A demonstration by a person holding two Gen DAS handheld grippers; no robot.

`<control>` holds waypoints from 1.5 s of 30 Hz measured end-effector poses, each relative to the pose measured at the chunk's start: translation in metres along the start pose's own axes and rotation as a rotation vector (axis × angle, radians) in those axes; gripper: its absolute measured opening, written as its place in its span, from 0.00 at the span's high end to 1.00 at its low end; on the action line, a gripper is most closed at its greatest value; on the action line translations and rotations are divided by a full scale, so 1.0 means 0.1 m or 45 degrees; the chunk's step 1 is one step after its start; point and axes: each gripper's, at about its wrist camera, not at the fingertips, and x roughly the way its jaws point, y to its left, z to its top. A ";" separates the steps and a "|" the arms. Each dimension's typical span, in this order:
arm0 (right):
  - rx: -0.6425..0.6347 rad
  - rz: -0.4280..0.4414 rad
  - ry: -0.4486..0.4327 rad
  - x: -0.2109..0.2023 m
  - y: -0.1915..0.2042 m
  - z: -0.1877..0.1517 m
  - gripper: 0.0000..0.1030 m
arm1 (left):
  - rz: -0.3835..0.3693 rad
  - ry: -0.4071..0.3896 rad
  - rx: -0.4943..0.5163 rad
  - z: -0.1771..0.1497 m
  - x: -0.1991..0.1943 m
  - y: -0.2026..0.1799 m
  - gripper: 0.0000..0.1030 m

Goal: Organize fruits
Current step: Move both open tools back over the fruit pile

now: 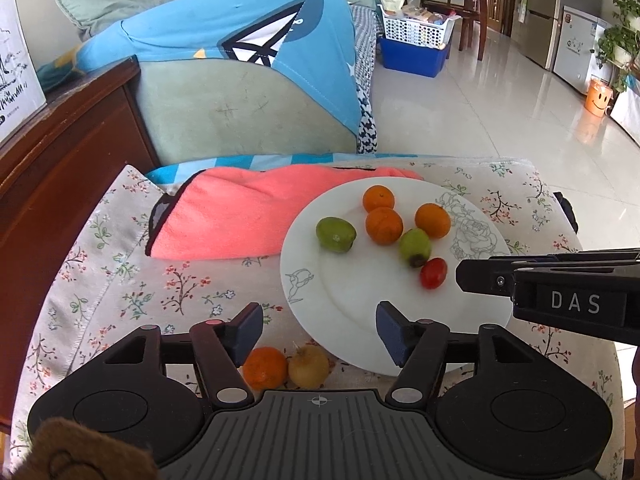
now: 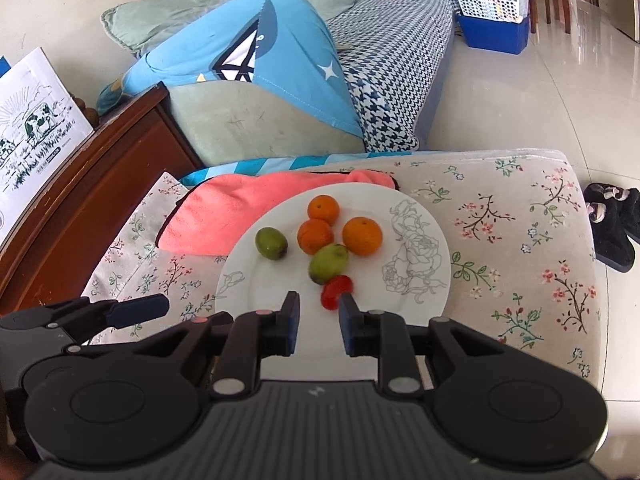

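Note:
A white plate [image 1: 344,304] [image 2: 248,280] on the floral cloth holds three oranges [image 1: 384,225] [image 2: 362,236], two green fruits [image 1: 335,234] [image 2: 328,263] and a red tomato [image 1: 433,273] [image 2: 337,291]. My left gripper [image 1: 320,330] is open above the plate's near edge; an orange [image 1: 265,368] and a yellowish fruit [image 1: 308,366] lie on the cloth below it. My right gripper [image 2: 319,324] is open and empty just short of the tomato; it also shows in the left wrist view [image 1: 464,276].
A pink towel [image 1: 224,216] [image 2: 224,212] lies behind the plate's left side. A wooden cabinet [image 1: 60,152] stands left, a sofa with blue cushion [image 1: 240,44] behind. The cloth's right edge drops to tiled floor [image 2: 520,92]; black slippers [image 2: 612,224] lie there.

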 end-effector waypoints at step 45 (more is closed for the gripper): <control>-0.068 0.130 0.137 -0.16 0.53 -0.66 0.71 | -0.019 0.135 -0.218 -0.88 -0.46 1.01 0.35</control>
